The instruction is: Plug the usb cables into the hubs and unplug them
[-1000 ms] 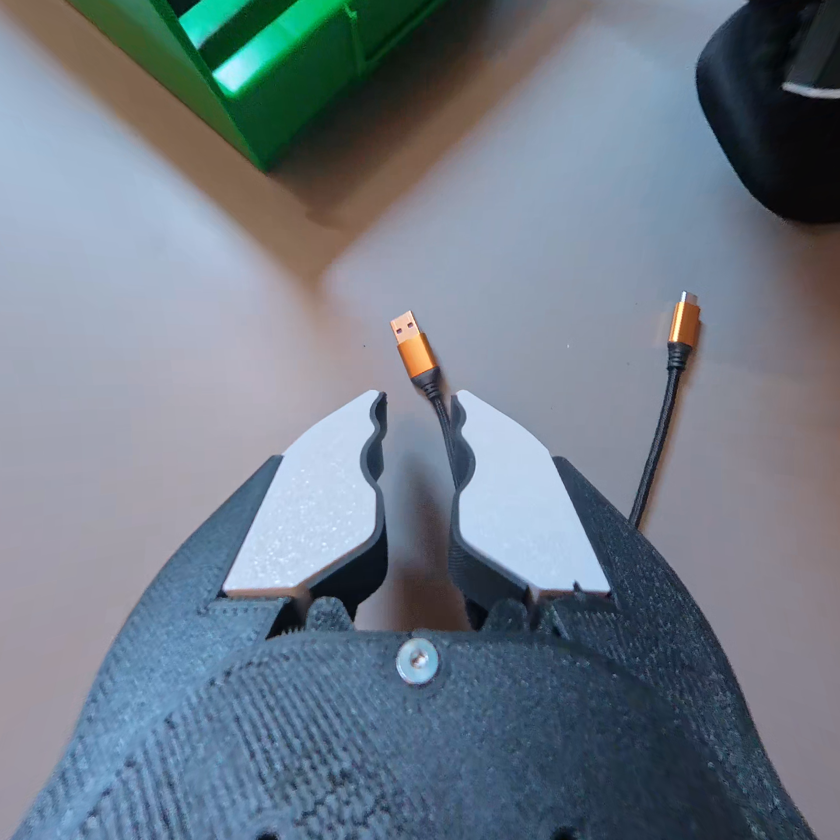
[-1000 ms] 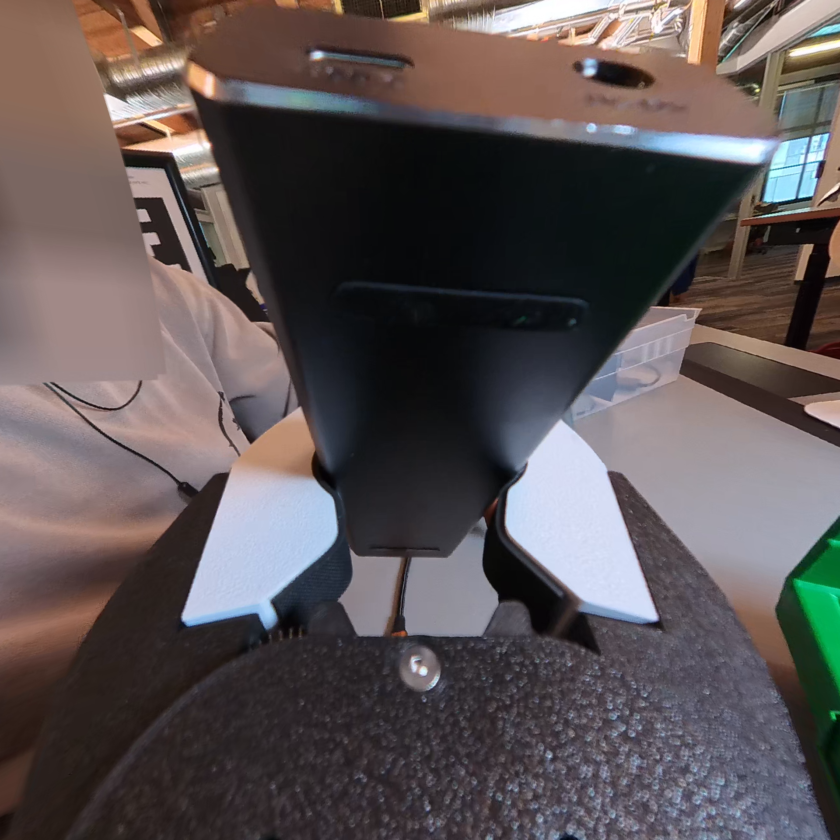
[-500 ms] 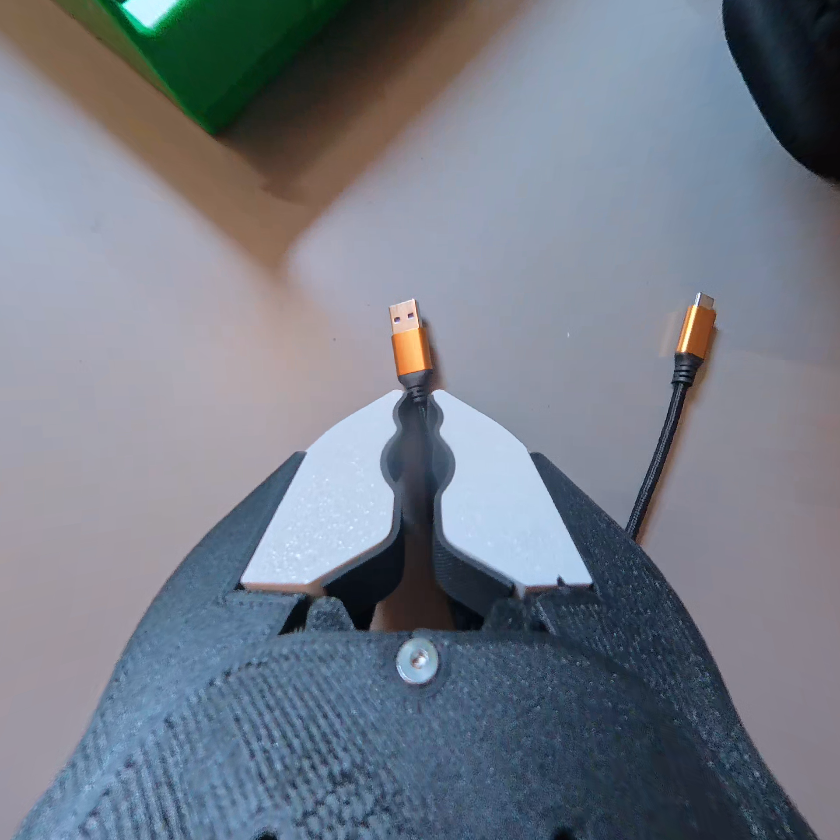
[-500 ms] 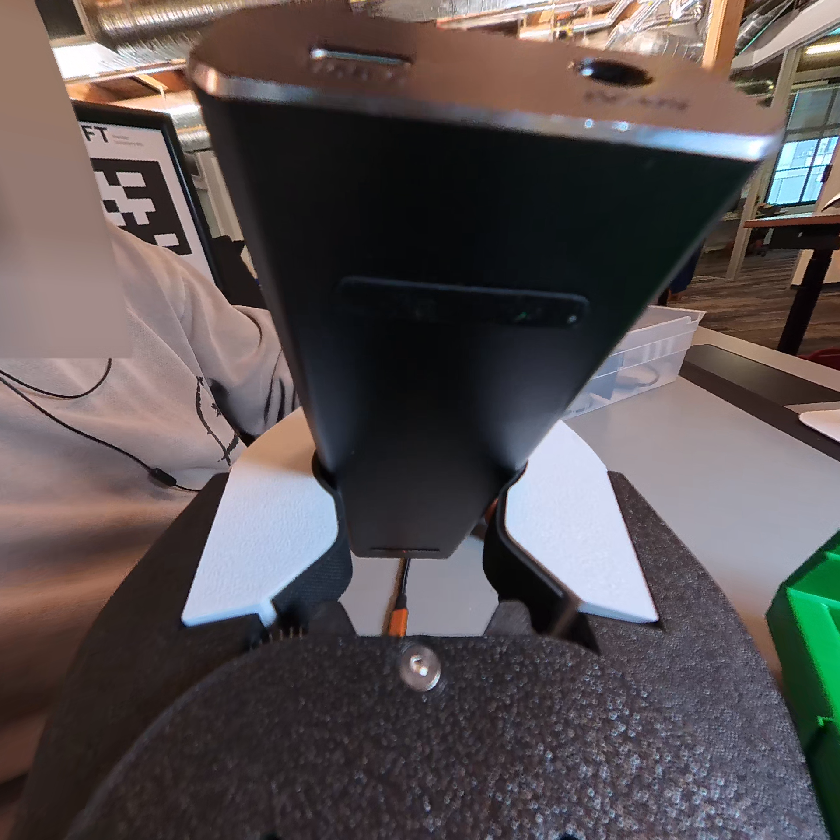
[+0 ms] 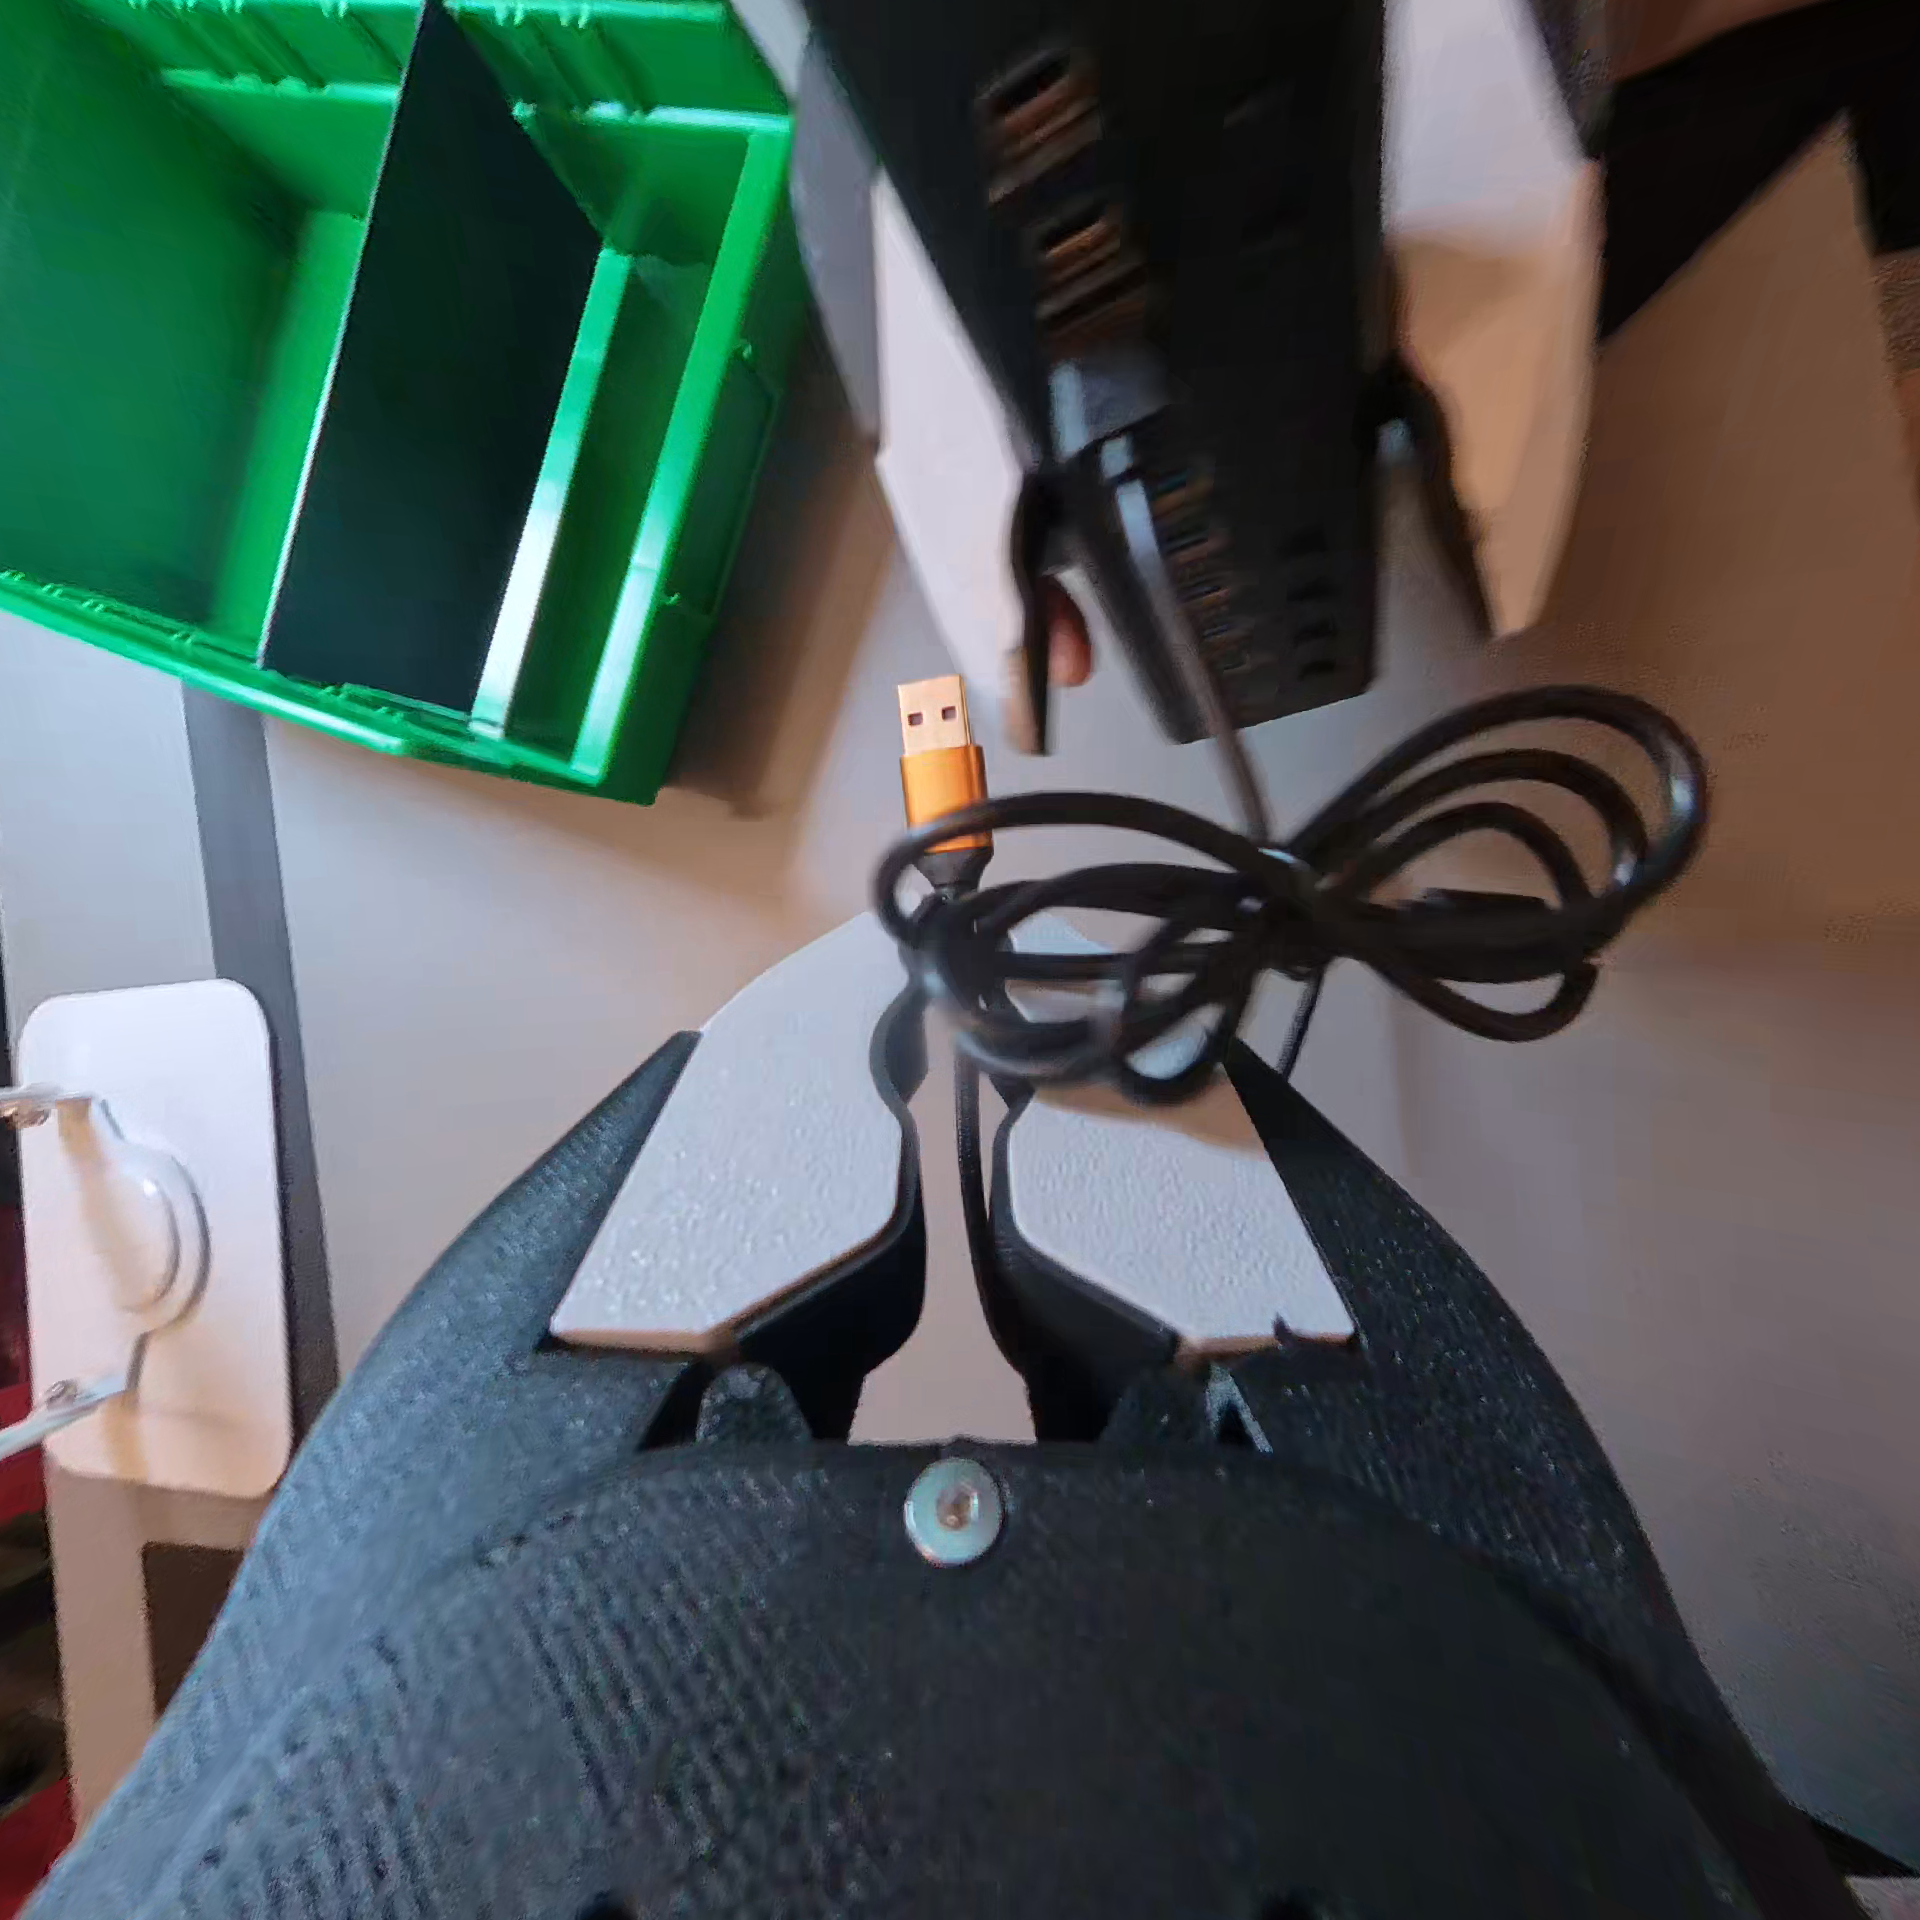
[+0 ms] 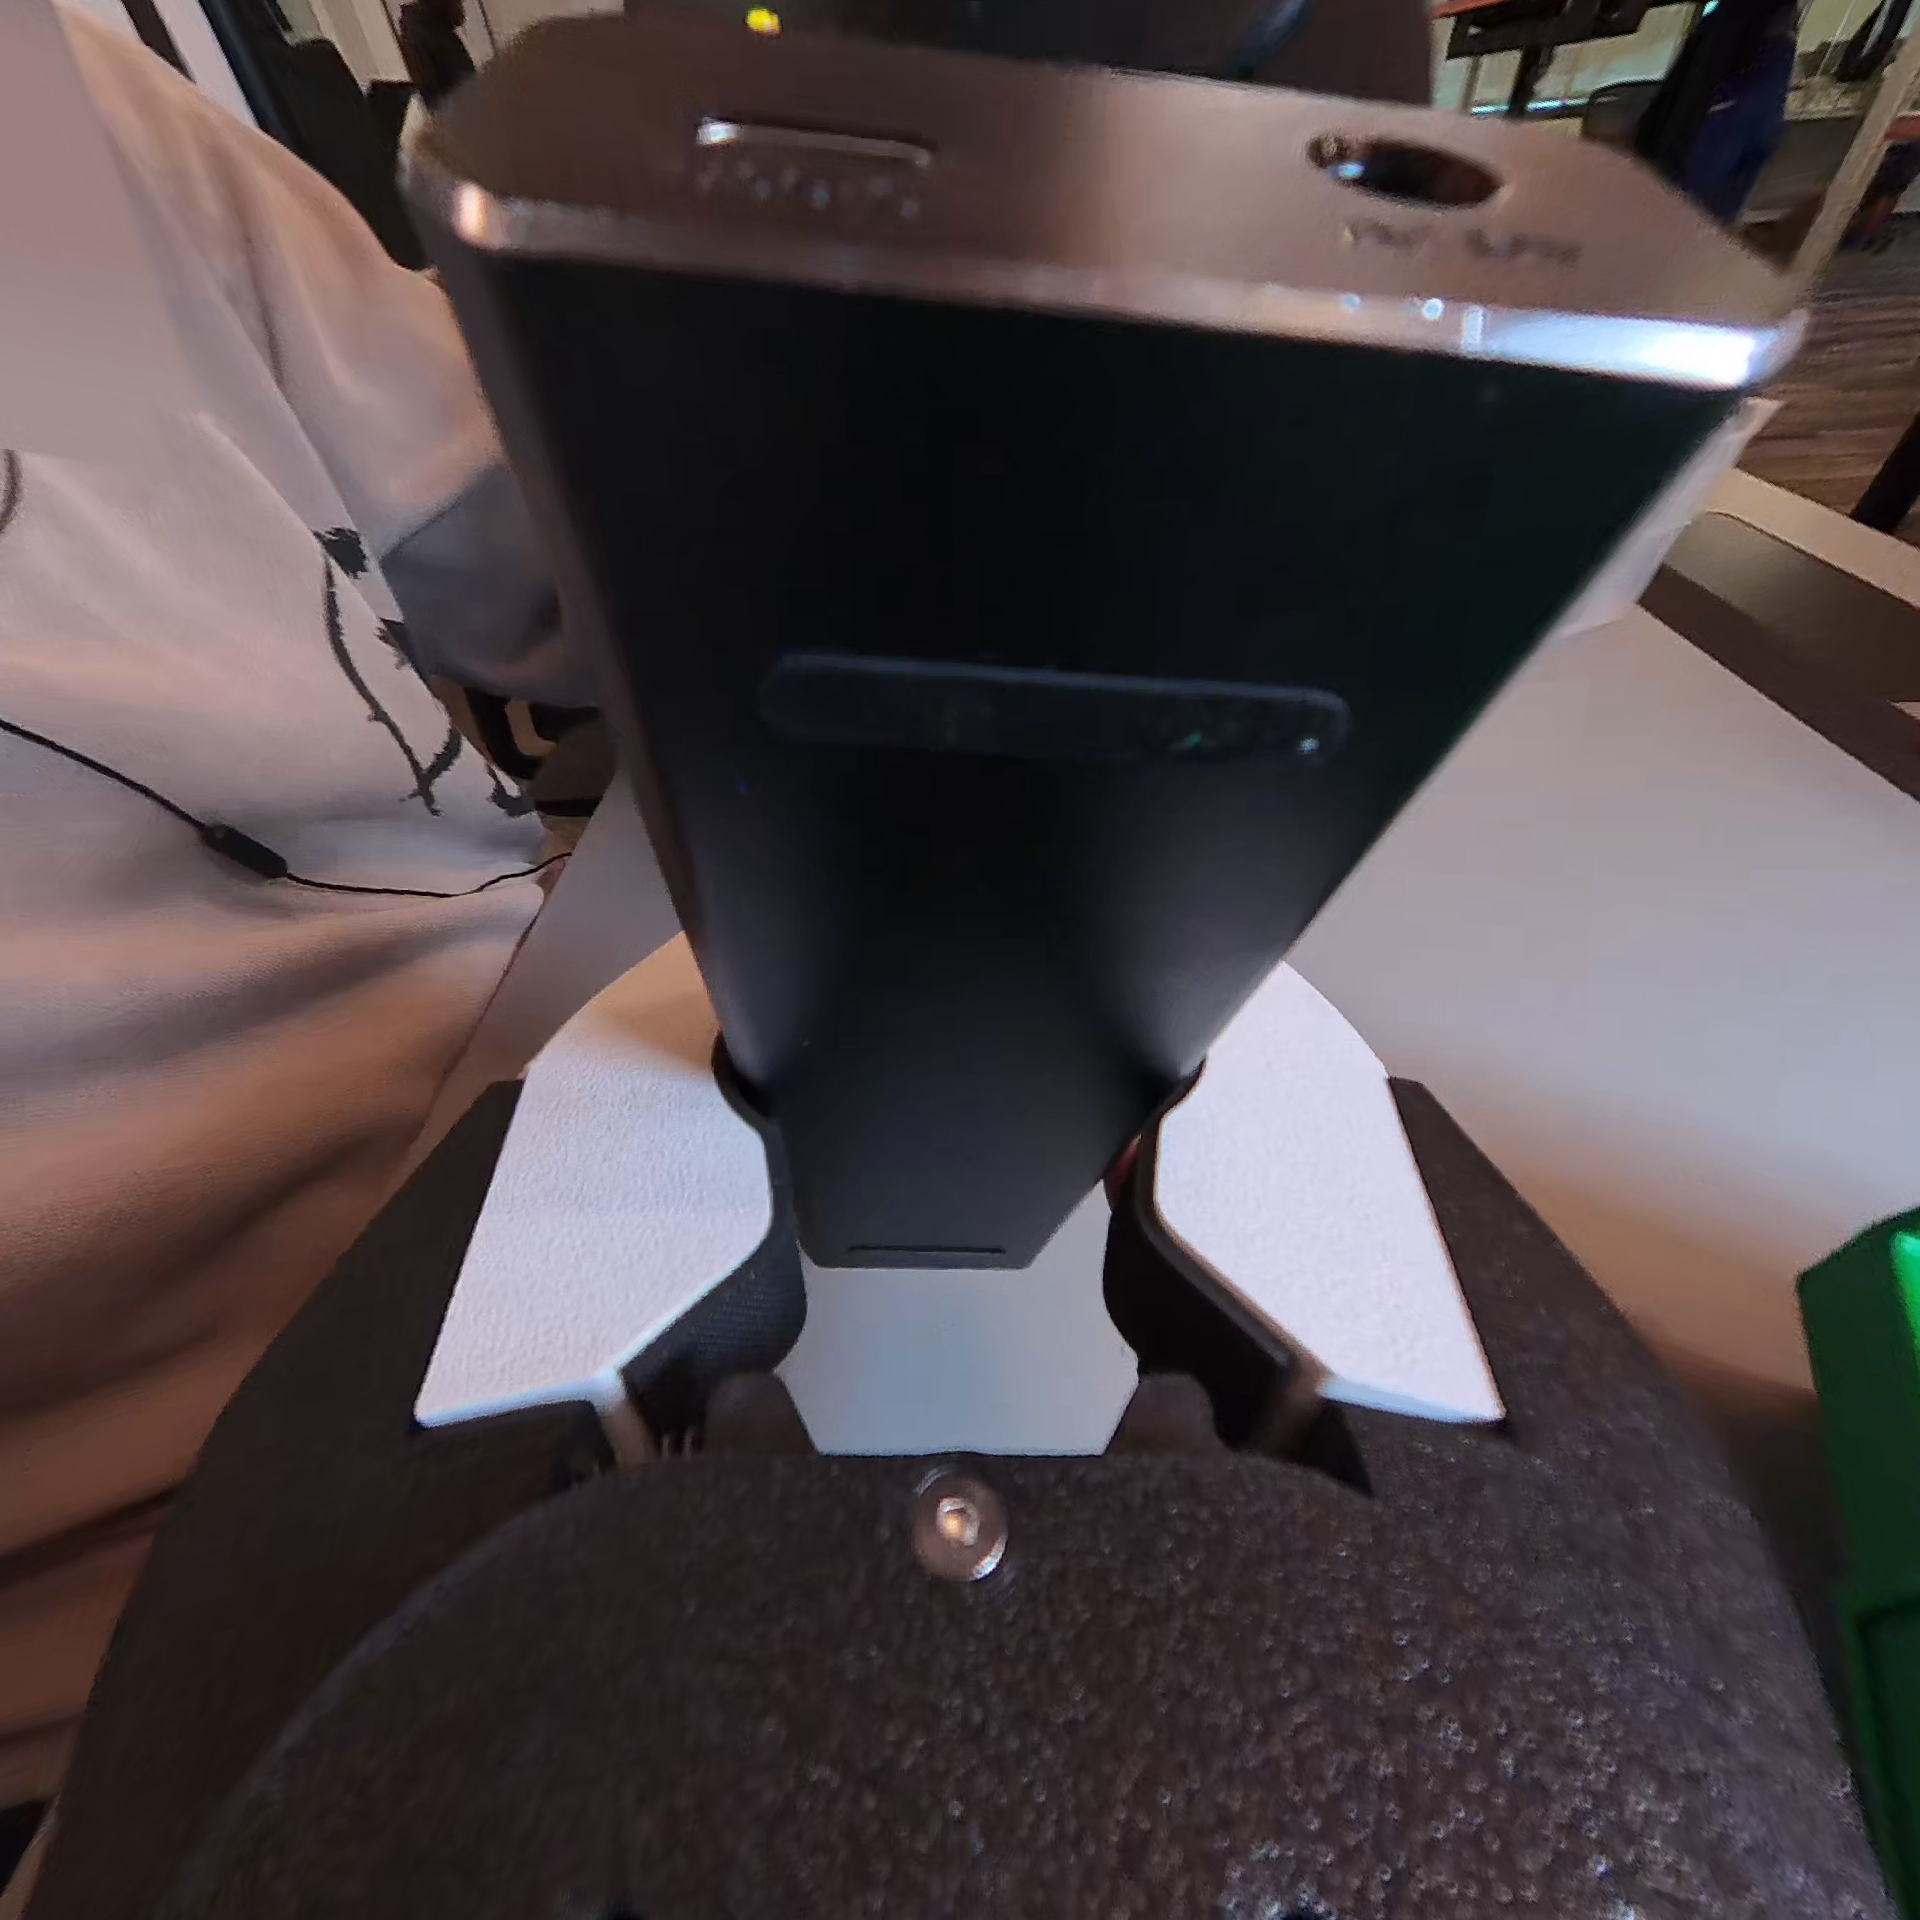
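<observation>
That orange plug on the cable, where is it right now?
In the left wrist view the orange USB plug sticks out just past the left gripper's fingers, which pinch its cable. It points toward the black hub, with the green bin to its left.

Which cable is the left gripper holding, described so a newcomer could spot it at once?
In the left wrist view, start at the green bin and move right to the black hub. Between them, ahead of the left gripper, sticks up the orange-collared plug. A looped black cord of duller colour crosses it.
</observation>
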### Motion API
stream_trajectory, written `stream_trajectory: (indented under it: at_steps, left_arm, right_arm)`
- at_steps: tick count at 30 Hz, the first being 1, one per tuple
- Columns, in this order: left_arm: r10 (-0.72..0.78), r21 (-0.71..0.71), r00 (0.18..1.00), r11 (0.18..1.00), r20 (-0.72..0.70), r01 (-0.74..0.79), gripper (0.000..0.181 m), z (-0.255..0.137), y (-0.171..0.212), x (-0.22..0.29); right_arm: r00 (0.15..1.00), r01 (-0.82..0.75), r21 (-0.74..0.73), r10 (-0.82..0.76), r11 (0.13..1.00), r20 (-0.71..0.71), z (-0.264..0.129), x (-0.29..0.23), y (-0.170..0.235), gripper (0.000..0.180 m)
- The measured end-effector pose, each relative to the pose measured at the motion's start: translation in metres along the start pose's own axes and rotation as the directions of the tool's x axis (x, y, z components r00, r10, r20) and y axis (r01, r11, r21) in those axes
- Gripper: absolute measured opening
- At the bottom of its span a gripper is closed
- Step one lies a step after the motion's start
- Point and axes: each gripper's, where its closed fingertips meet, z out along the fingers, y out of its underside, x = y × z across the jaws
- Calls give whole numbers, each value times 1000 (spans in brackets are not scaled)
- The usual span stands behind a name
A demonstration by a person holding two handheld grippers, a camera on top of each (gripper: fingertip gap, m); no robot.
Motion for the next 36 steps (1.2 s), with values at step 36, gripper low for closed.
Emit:
stream_trajectory:
  at_steps: [36]
  left_arm:
    - [-67,-130,989,990,-134,50,7,18,9,36]
  right_arm:
    - [992,42,-266,-71,963,-103,20,9,37,72]
